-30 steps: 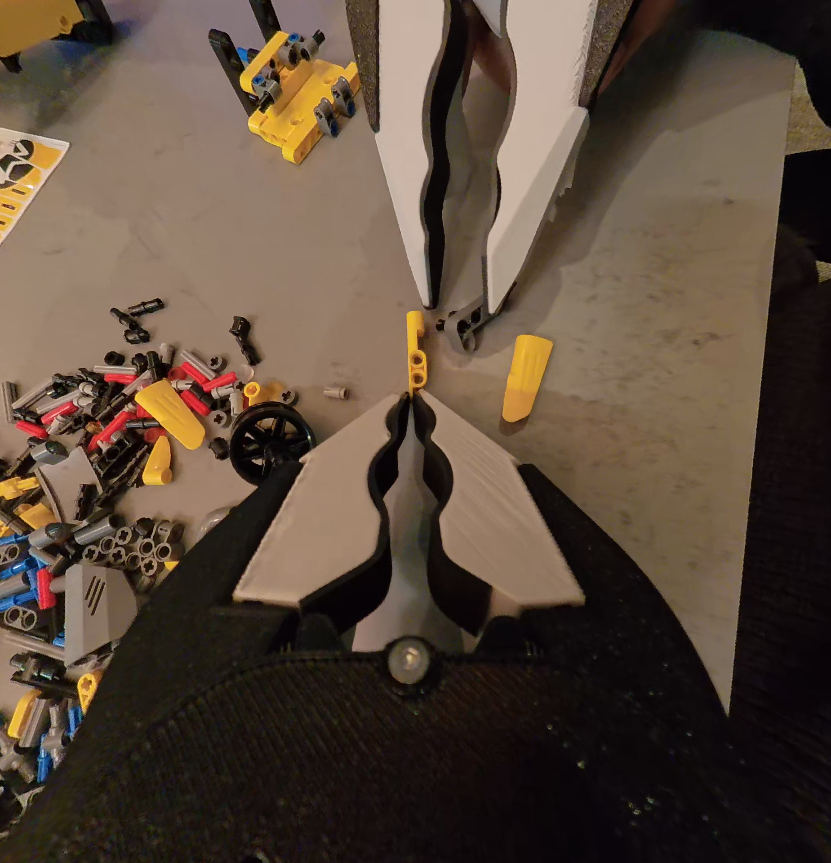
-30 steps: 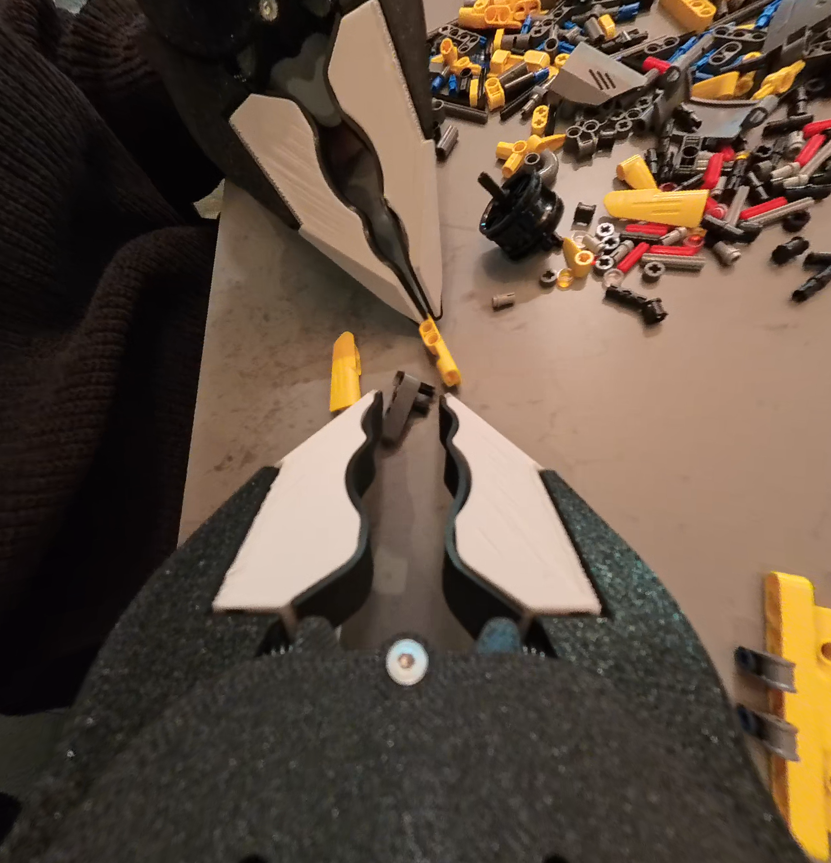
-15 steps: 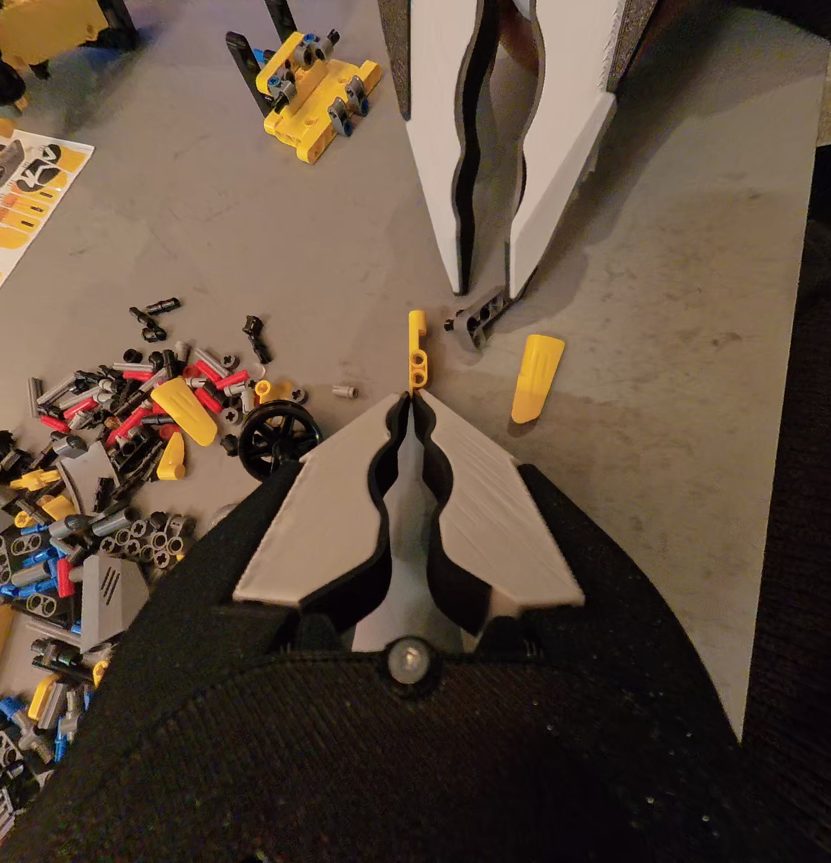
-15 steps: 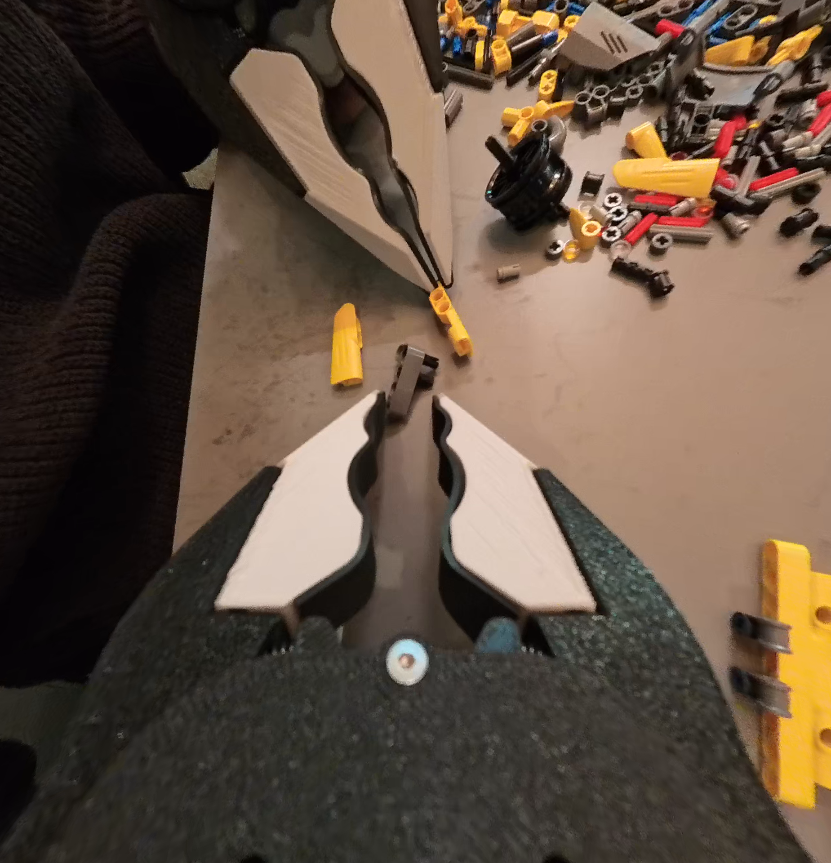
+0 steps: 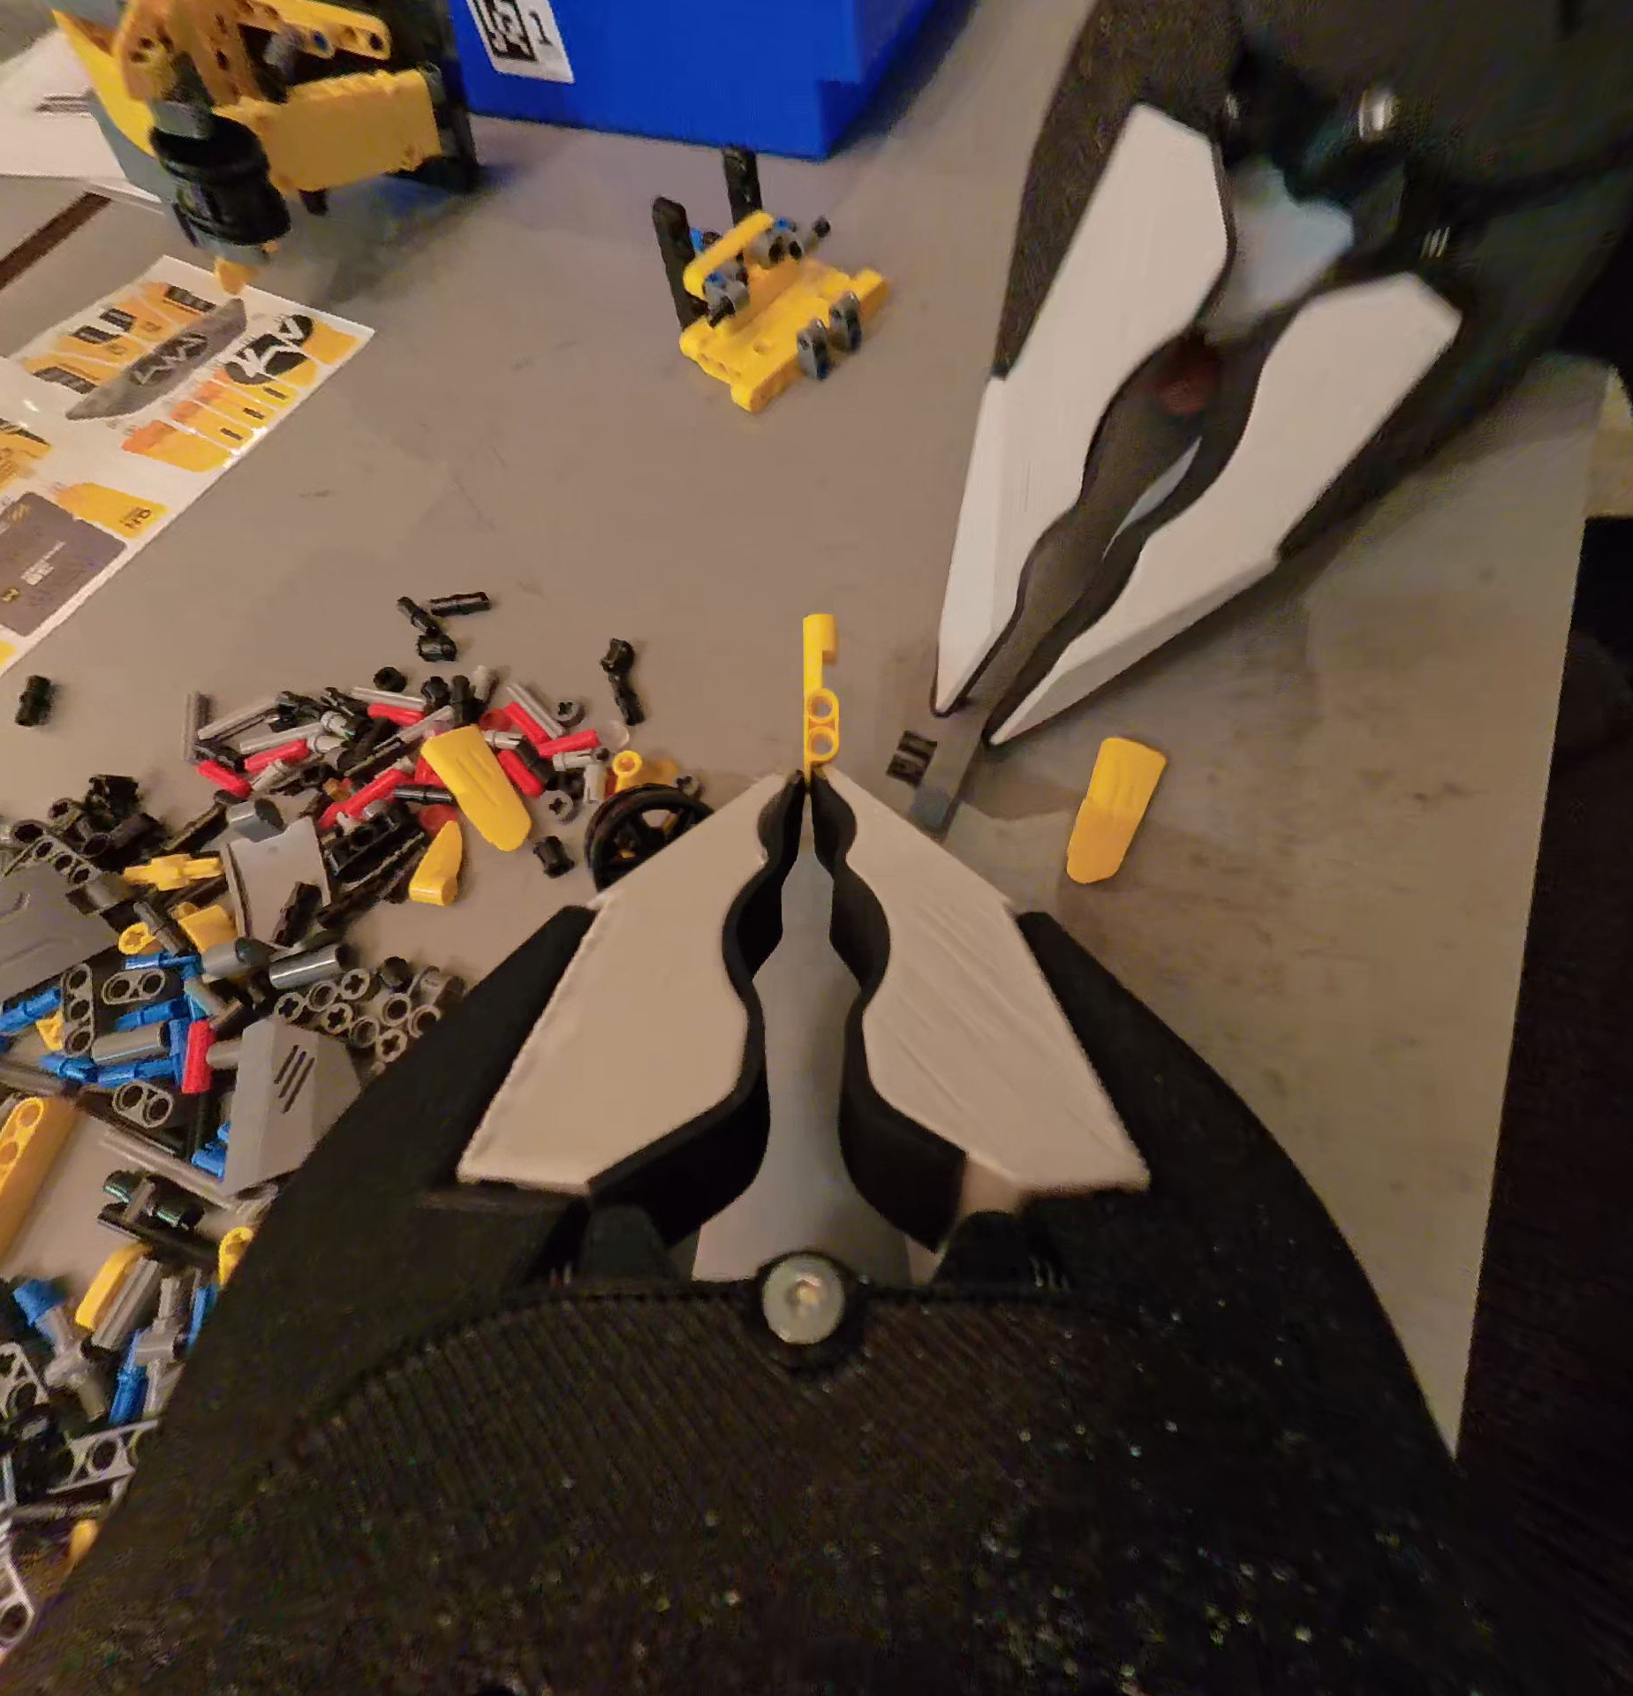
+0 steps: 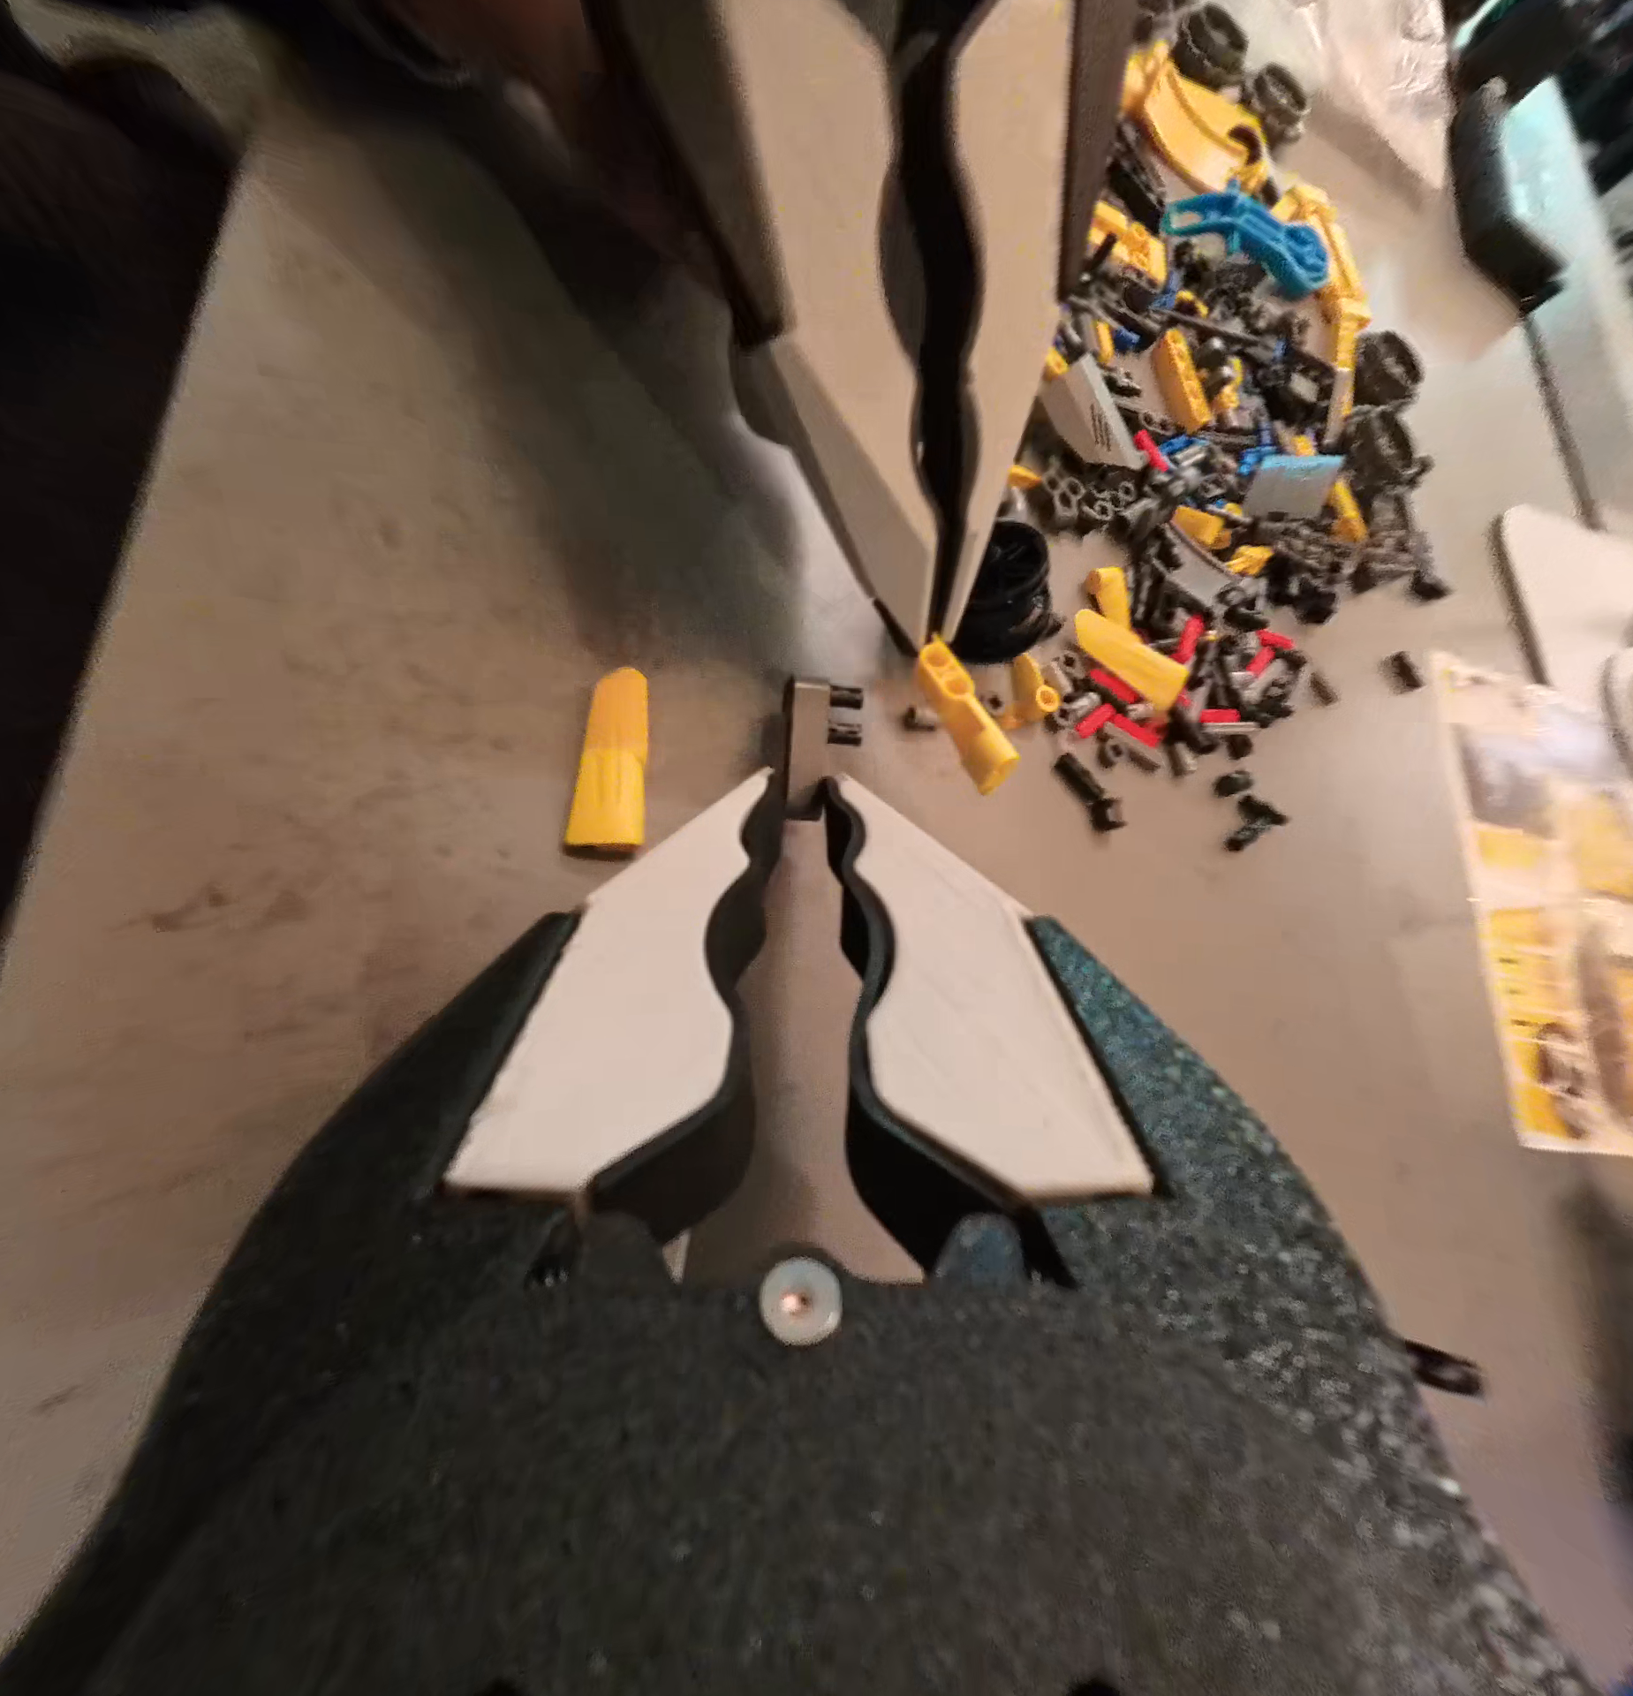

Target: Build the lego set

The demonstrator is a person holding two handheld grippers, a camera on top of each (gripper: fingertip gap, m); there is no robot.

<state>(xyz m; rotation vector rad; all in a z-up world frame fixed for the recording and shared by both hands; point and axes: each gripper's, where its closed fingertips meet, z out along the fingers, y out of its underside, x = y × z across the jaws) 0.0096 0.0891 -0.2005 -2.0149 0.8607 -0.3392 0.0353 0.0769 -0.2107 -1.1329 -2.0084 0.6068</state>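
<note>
My left gripper (image 5: 805, 778) is shut on the near end of a thin yellow beam (image 5: 817, 707), which sticks out forward over the grey table (image 5: 519, 477). My right gripper (image 6: 799, 789) is shut on a small grey connector (image 6: 808, 725) with two black pins on its side. In the left wrist view the right gripper (image 5: 964, 725) comes in from the upper right, the grey connector (image 5: 945, 780) hanging from its tips, close beside the yellow beam. In the right wrist view the left gripper (image 6: 932, 638) holds the yellow beam (image 6: 964, 716) just right of the connector.
A yellow tapered panel (image 5: 1111, 808) lies near the table's right edge (image 5: 1528, 826); it also shows in the right wrist view (image 6: 609, 757). A pile of loose pieces (image 5: 289, 872) and a black wheel (image 5: 643, 821) lie left. A yellow sub-assembly (image 5: 776, 312), blue box (image 5: 702, 64) and sticker sheets (image 5: 133, 385) lie farther off. My two grippers' fingertips are within a few centimetres of each other.
My right gripper has closed on the grey connector, which it only straddled before, and has swung to the right. Both grippers have drawn back, showing more table. The left still holds the yellow beam.
</note>
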